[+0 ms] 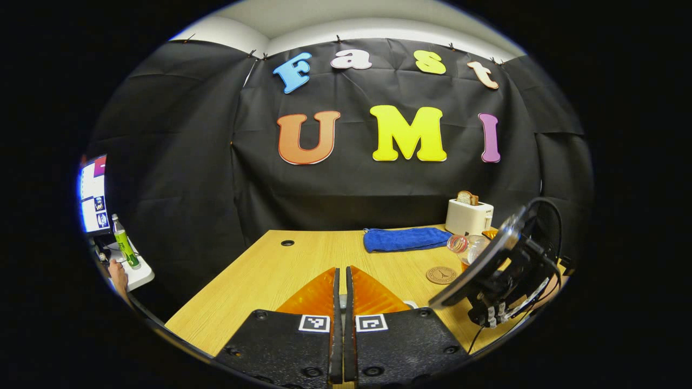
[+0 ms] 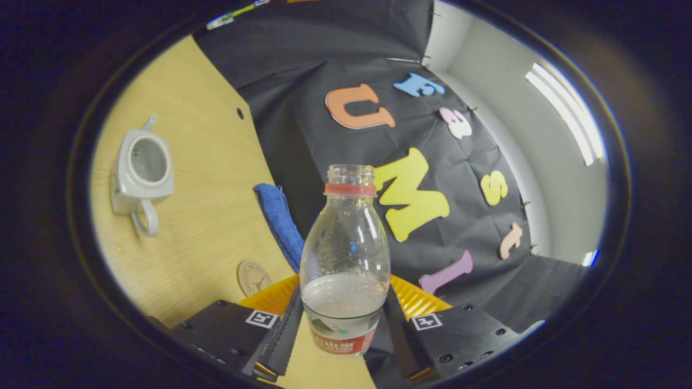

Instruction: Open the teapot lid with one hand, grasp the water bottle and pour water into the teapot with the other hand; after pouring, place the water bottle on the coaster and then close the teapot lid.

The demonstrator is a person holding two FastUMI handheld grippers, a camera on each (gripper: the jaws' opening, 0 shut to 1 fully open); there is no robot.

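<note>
While tilted, the water bottle [image 2: 346, 259] sits clamped between the right tongs [image 2: 346, 319].

Shared: coaster [image 1: 441, 274], towel [image 1: 405, 239].

Other gripper [image 1: 489, 265] hides most of the water bottle [image 1: 469, 247] (rim showing).

White teapot [image 2: 141, 172], blue towel [image 1: 405, 239] — red-labelled clear bottle [image 2: 345, 265].
</note>
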